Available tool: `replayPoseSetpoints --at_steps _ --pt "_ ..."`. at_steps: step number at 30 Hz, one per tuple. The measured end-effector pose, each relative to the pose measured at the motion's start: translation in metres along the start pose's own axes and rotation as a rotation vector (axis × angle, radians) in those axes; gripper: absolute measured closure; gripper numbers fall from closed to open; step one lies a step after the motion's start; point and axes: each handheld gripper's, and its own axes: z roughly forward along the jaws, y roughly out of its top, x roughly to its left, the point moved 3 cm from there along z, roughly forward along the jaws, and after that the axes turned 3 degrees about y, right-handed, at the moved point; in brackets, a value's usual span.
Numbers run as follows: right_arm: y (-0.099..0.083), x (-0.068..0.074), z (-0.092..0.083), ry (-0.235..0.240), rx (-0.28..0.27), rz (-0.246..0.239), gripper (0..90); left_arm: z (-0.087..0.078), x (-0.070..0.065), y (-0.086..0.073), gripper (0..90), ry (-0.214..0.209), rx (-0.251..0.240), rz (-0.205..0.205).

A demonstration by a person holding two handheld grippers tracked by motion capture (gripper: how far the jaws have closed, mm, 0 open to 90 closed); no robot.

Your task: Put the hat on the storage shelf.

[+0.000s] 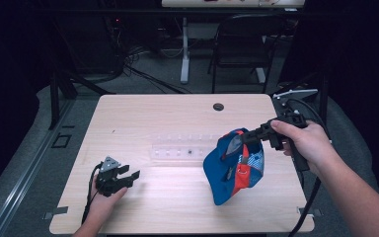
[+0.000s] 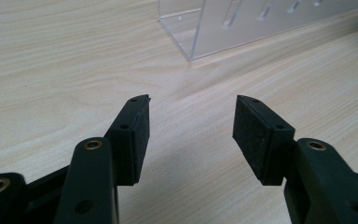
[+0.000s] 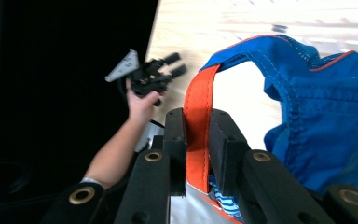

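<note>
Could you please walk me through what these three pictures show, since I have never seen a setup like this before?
A person sits at a wooden table and holds a hand-operated two-jaw tool in each hand. The high view looks down from above; the other two views come from cameras riding on each tool. The left tool rests low on the table, its jaws open with nothing between them. The right tool is shut on the orange strap of a blue cap, holding it up so that it hangs just above the table. A clear plastic rack lies mid-table.
</note>
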Motion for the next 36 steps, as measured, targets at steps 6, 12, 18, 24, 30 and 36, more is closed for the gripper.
replayPoseSetpoints --at_steps 6,12,18,24,30,36 --pt "0.005 0.004 0.005 0.043 -0.014 -0.008 78.2 0.000 0.000 0.000 46.7 0.001 -0.005 -0.003" --pt "0.012 0.010 0.007 0.060 -0.021 -0.021 78.2 -0.001 0.000 0.000 46.7 -0.001 -0.005 -0.005" --pt "0.026 0.016 0.000 0.106 -0.070 -0.018 78.2 -0.001 0.000 0.000 46.7 -0.004 0.000 0.003" --pt "0.034 0.022 -0.001 0.117 -0.094 -0.028 78.2 -0.001 0.001 0.001 46.7 -0.003 0.001 0.001" --pt "0.043 0.024 0.002 0.127 -0.115 -0.029 78.2 -0.001 0.001 0.001 46.7 -0.009 0.010 0.003" --pt "0.050 0.027 0.007 0.146 -0.125 -0.032 78.2 -0.001 0.001 0.001 46.7 -0.011 0.011 0.004"
